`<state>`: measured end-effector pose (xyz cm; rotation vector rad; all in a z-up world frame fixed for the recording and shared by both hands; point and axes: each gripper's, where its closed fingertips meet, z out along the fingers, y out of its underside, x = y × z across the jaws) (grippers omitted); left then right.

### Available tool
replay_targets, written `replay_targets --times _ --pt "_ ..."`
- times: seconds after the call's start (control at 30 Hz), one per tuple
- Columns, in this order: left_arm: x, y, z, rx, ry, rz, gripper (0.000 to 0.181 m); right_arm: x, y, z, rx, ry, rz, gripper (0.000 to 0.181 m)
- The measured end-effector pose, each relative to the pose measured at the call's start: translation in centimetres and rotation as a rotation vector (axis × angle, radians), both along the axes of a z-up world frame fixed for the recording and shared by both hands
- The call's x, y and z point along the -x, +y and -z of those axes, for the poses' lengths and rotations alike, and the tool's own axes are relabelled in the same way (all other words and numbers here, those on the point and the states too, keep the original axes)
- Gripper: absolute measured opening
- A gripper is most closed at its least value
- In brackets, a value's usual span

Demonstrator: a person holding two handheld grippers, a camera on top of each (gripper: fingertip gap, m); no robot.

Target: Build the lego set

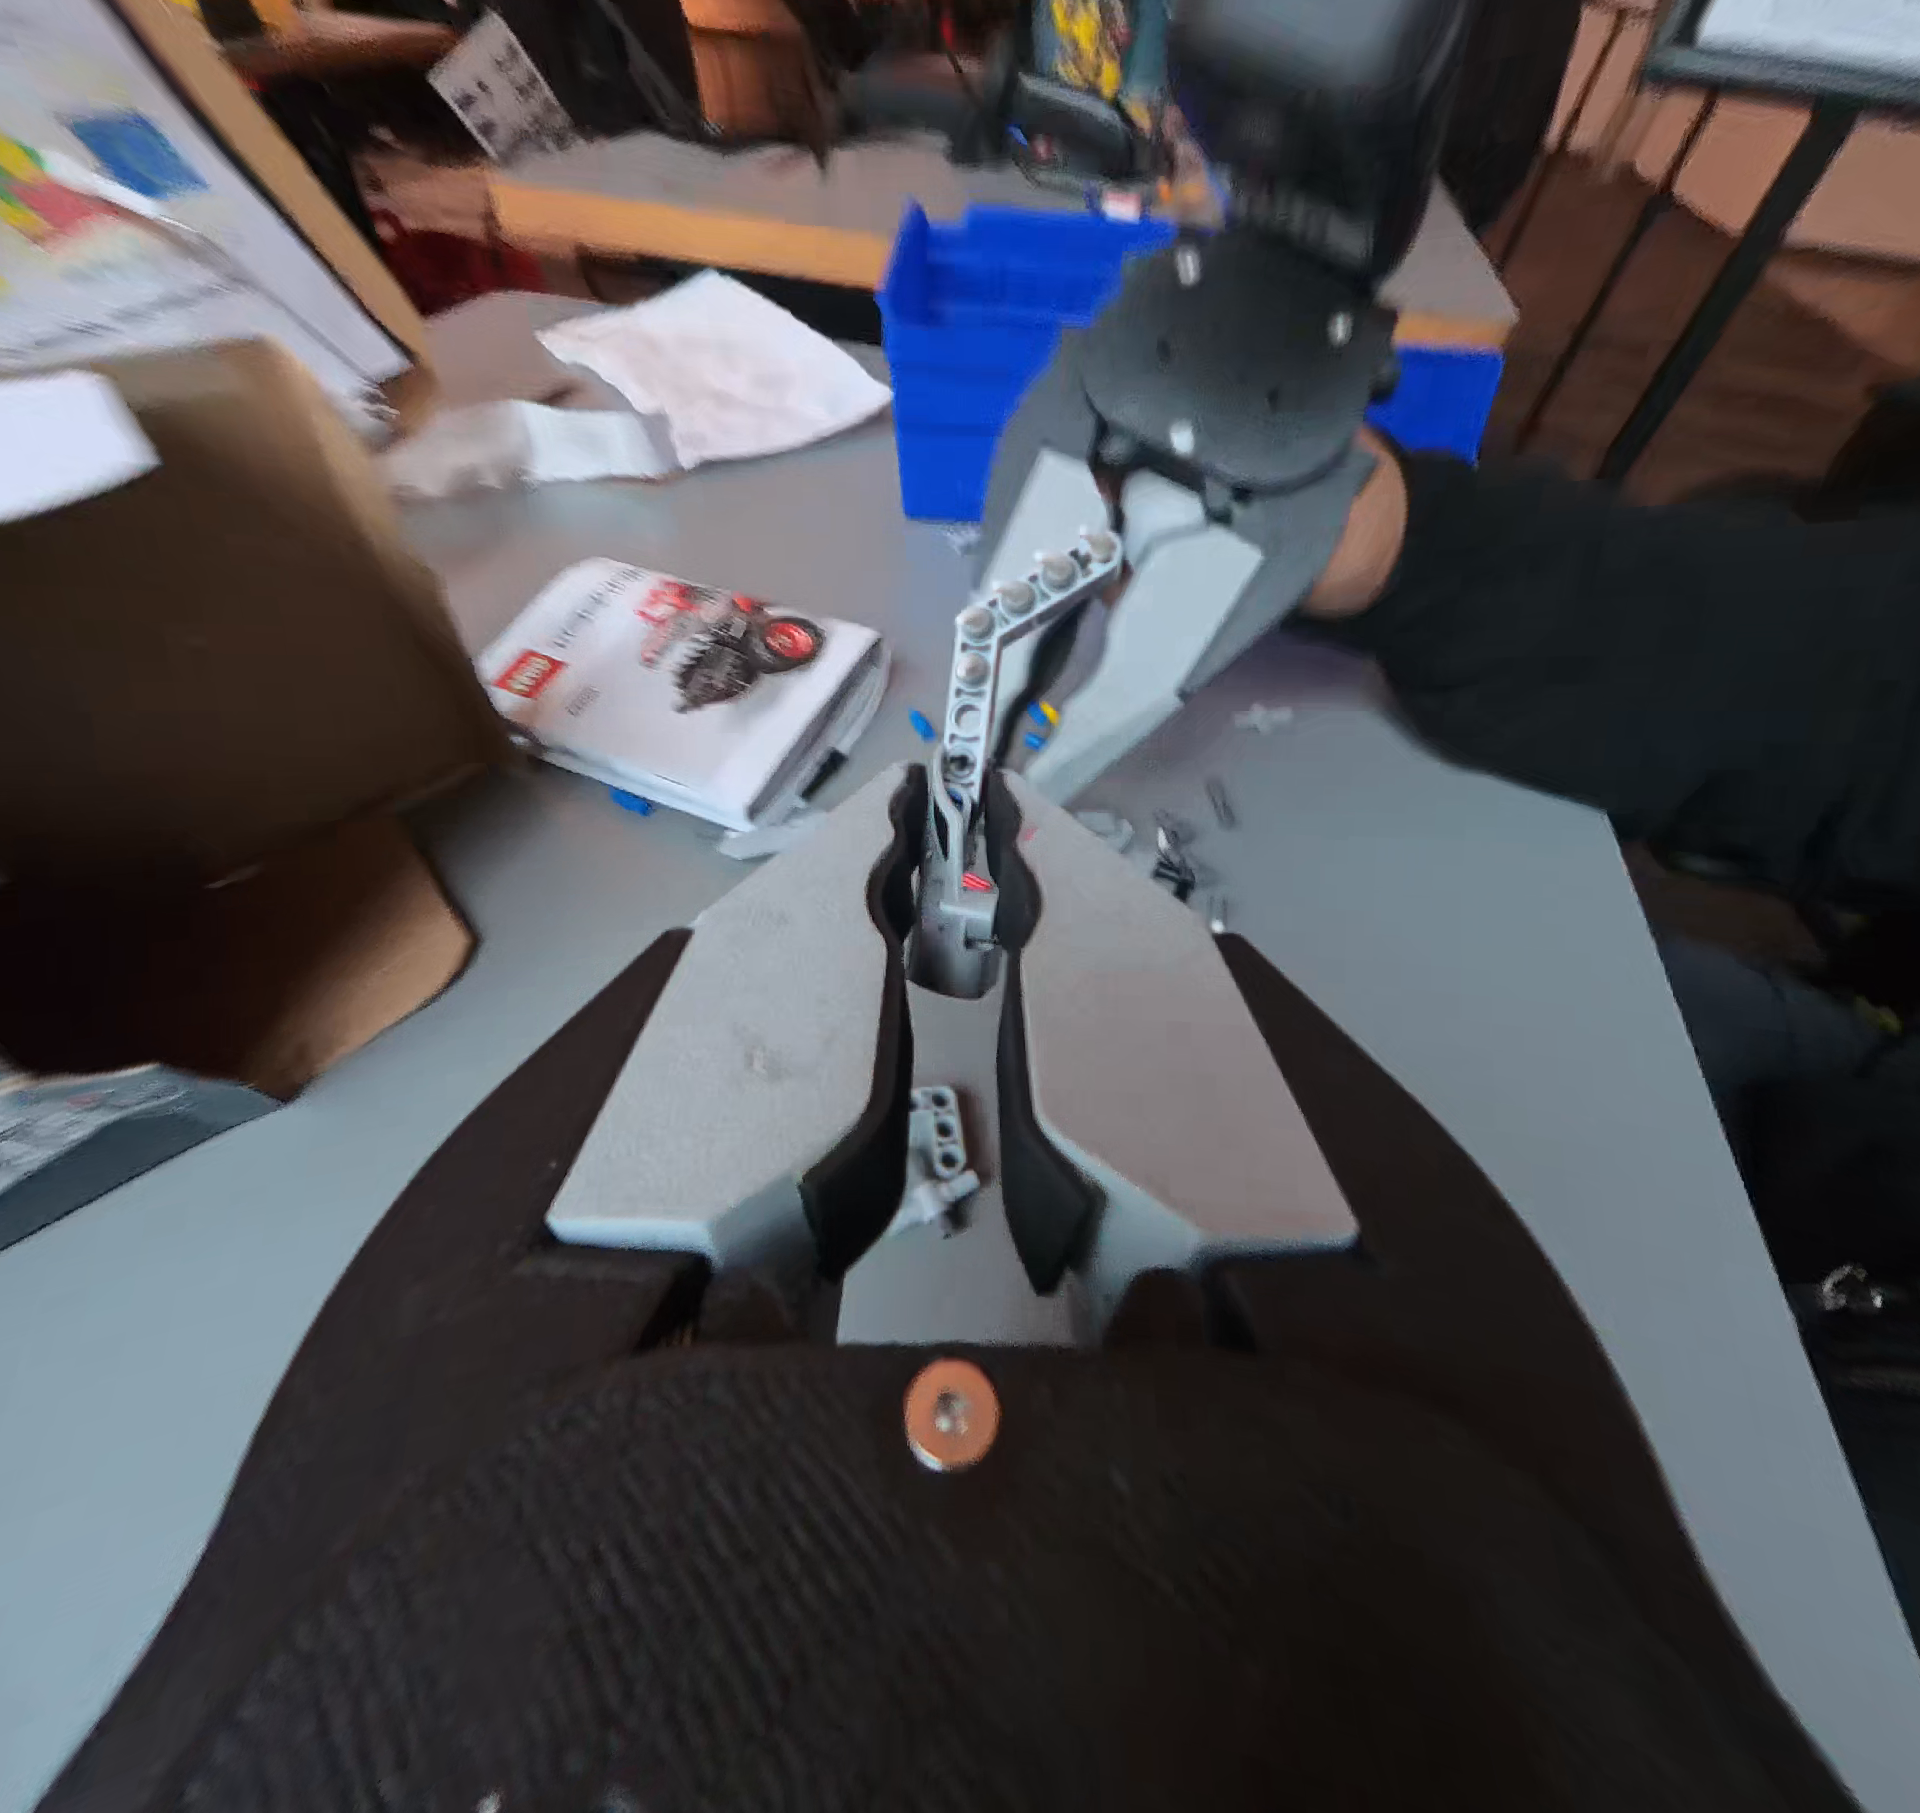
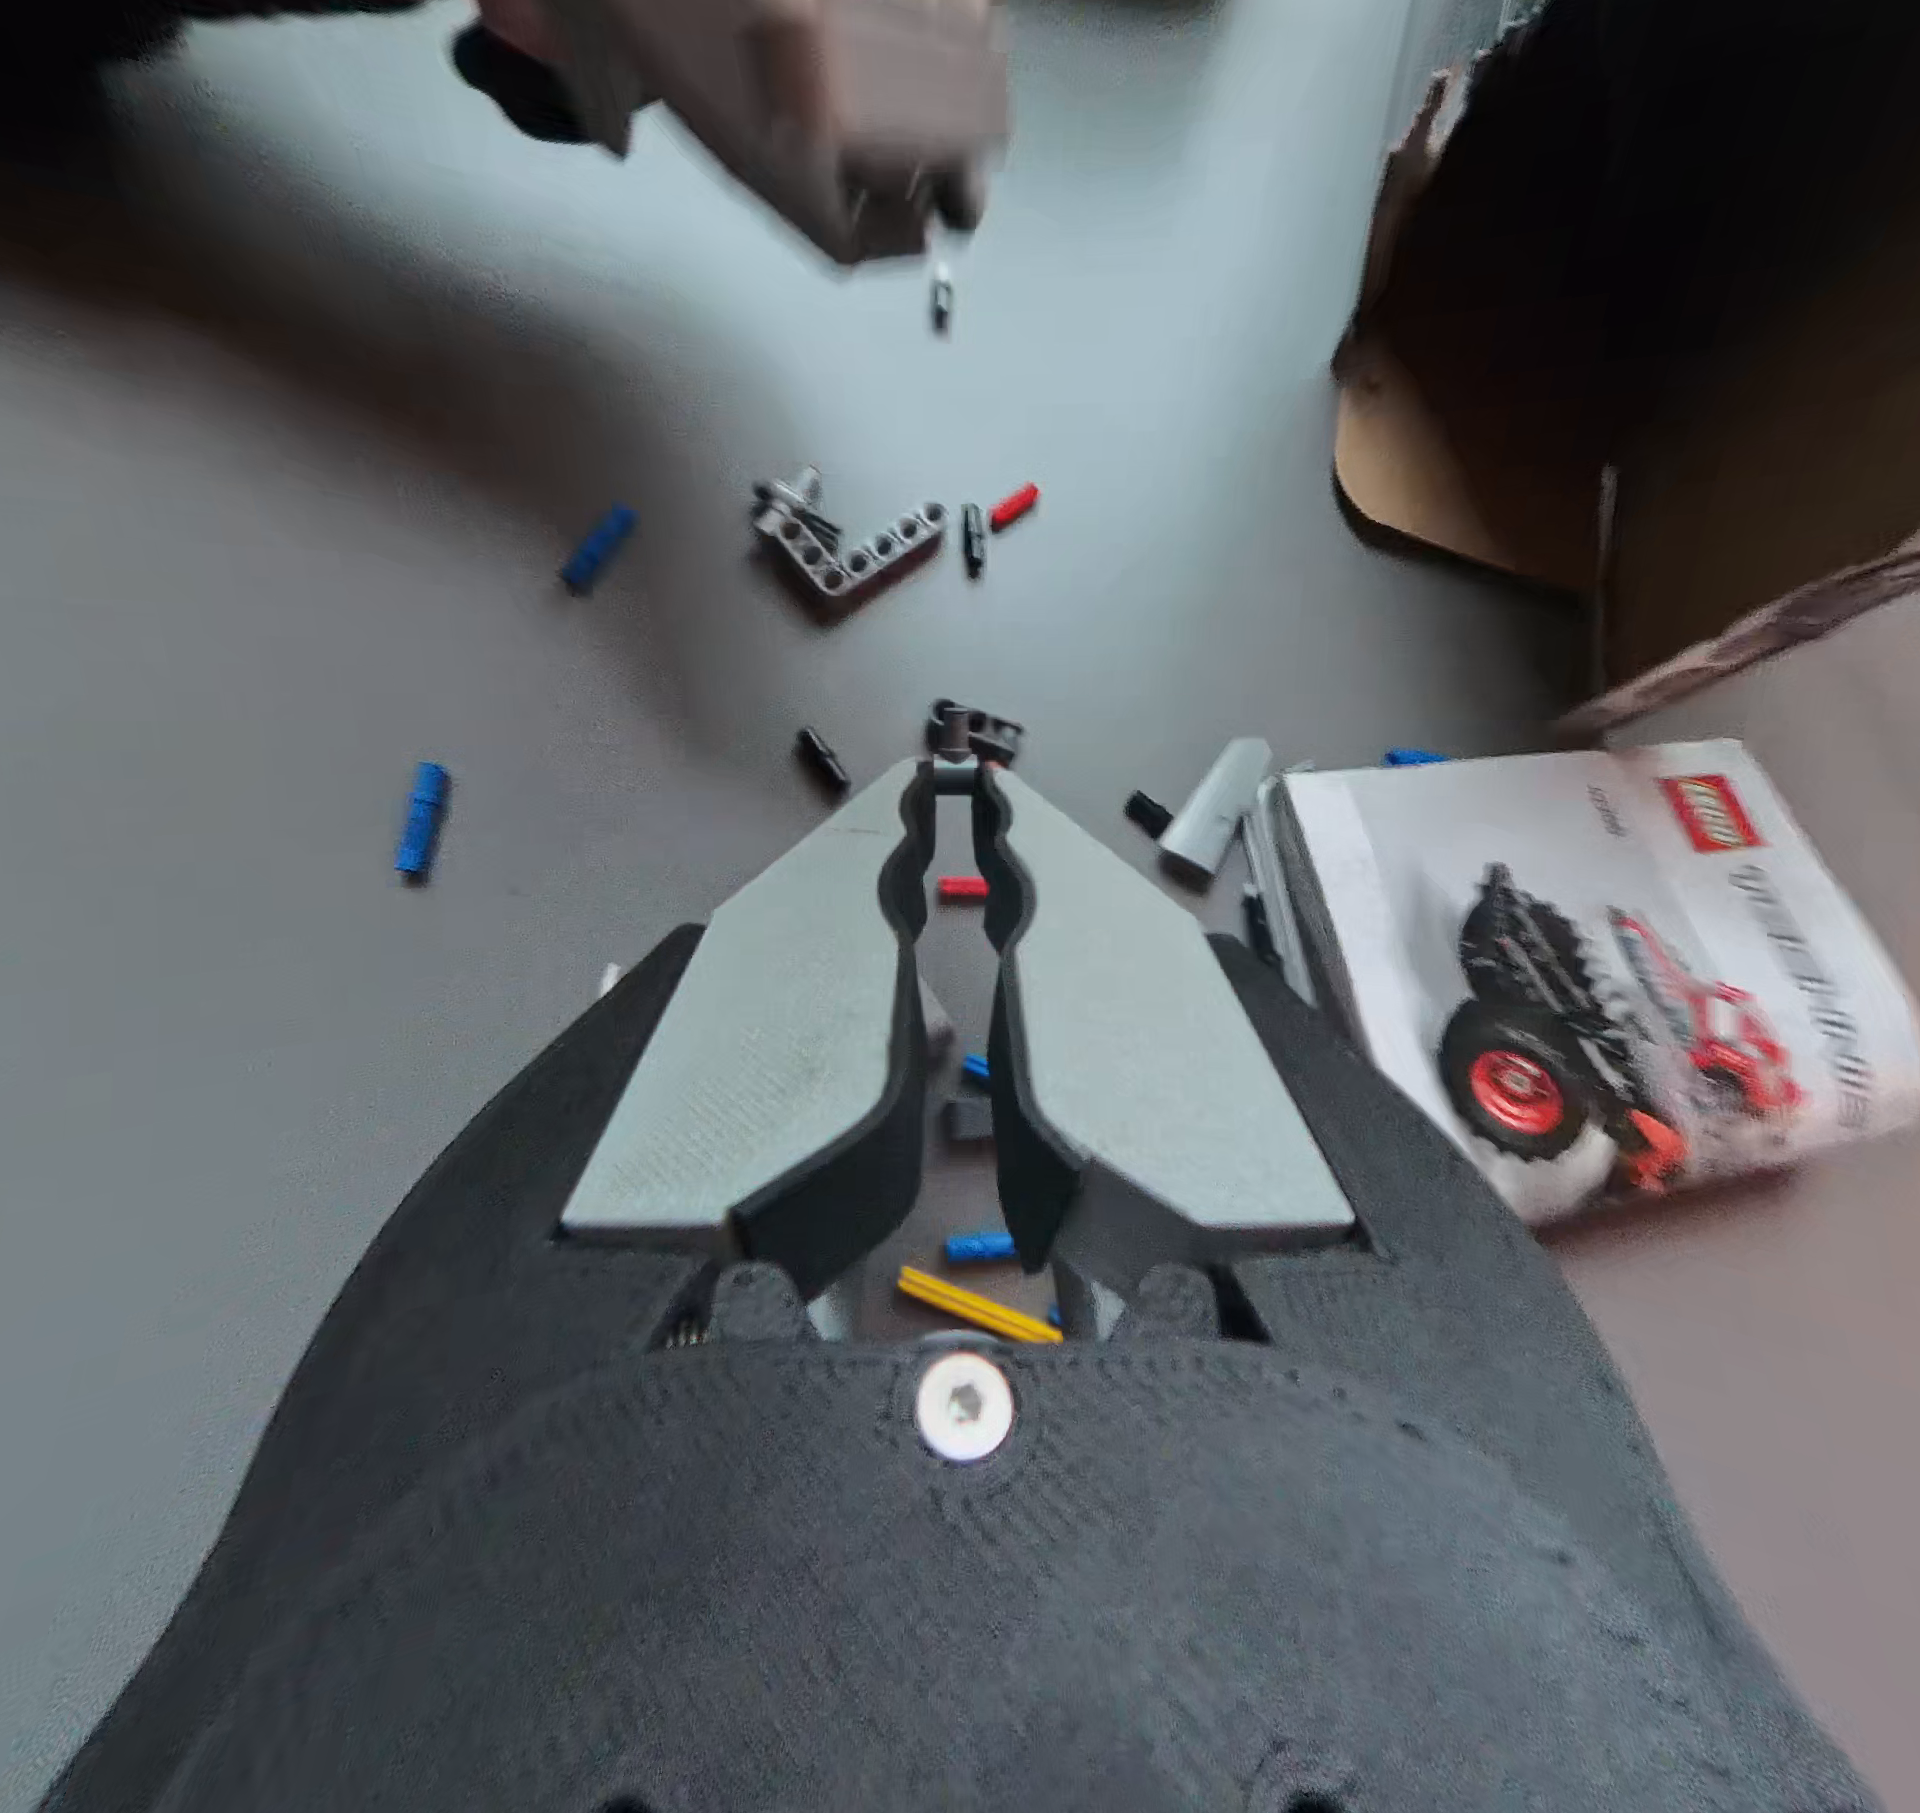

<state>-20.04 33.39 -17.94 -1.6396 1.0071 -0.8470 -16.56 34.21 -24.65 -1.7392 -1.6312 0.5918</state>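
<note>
In the left wrist view my left gripper (image 1: pixel 956 807) is shut on a grey lego assembly (image 1: pixel 961 890). Its bent grey beam (image 1: pixel 997 620), with pins in it, sticks up past the fingertips. My right gripper (image 1: pixel 1070 755) points down at the table just behind that beam. In the right wrist view my right gripper (image 2: pixel 956 776) is shut on a small black connector piece (image 2: pixel 956 774), low over the table. Loose parts lie ahead of it: a grey L-shaped beam (image 2: pixel 862 553), blue pins (image 2: pixel 601 548), a red pin (image 2: pixel 1013 506) and black pins (image 2: pixel 821 755). The left gripper (image 2: pixel 883 101) is blurred at the top.
An instruction booklet (image 1: pixel 686 683) (image 2: pixel 1558 963) lies on the grey table (image 1: pixel 1403 1036). A brown cardboard box (image 1: pixel 208 672) (image 2: pixel 1662 309) stands beside it. Stacked blue bins (image 1: pixel 987 340) and white paper (image 1: pixel 717 371) are at the back. A small grey piece (image 1: pixel 940 1129) lies under my left gripper.
</note>
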Motion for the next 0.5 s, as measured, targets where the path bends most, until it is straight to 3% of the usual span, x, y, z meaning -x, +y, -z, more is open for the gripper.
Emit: replay_targets --times 0.1,0.23,0.33,0.5 --pt "1.7 1.0 -0.8 0.027 -0.051 -0.044 0.008 1.4 -0.5 -2.7 0.122 0.236 -0.021 0.004" --pt "-0.4 0.0 1.6 0.178 -0.03 0.054 0.009 1.9 -0.6 -4.8 0.198 0.408 -0.043 0.005" --pt "-1.1 -0.5 3.3 0.199 0.047 0.079 0.009 1.6 0.3 -4.7 0.239 0.42 0.004 0.02" --pt "-0.2 0.6 3.7 0.181 0.08 0.006 0.009 0.6 1.3 -4.9 0.225 0.435 0.051 0.021"
